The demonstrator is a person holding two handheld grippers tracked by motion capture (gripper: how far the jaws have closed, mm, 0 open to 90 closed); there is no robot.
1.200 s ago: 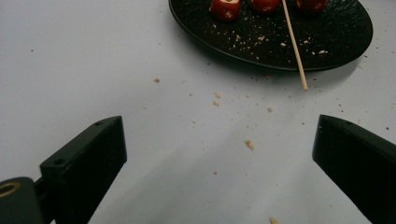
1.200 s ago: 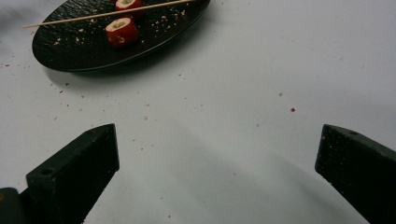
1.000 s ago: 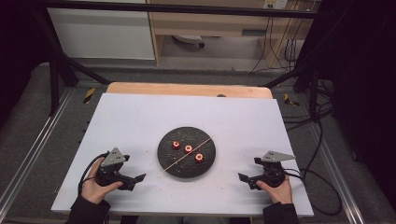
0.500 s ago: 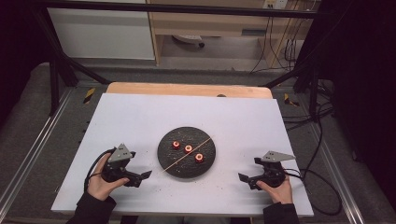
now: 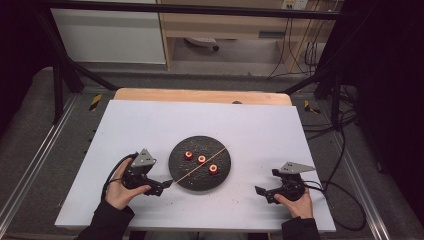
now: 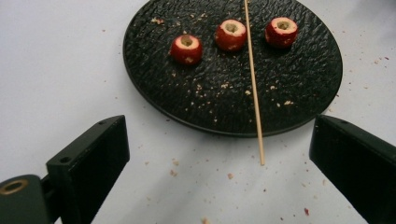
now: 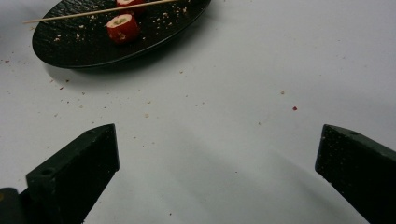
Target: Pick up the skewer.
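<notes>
A thin stick [image 6: 253,88] lies across a black plate [image 5: 186,176] in the middle of the bench [image 5: 150,125], a bit nearer the front edge. Its near end pokes off the plate toward the front left. Three small red fruits [image 6: 230,34] with holes in them sit in a row on the plate, one on one side of the stick and two on the other.

The left gripper [image 5: 167,184] has moved in toward the plate. A second ago it was farther out by the front left corner. Now its tip is just beside the stick's end. Its jaws are wide open and hold nothing. It looks ready to pick up the stick.

The right gripper [image 5: 259,190] has stayed near the front right corner, well apart from the plate. Its jaws are wide open and empty too.

Little crumbs [image 6: 173,162] lie on the bench and plate. Nothing blocks the way to the stick.
</notes>
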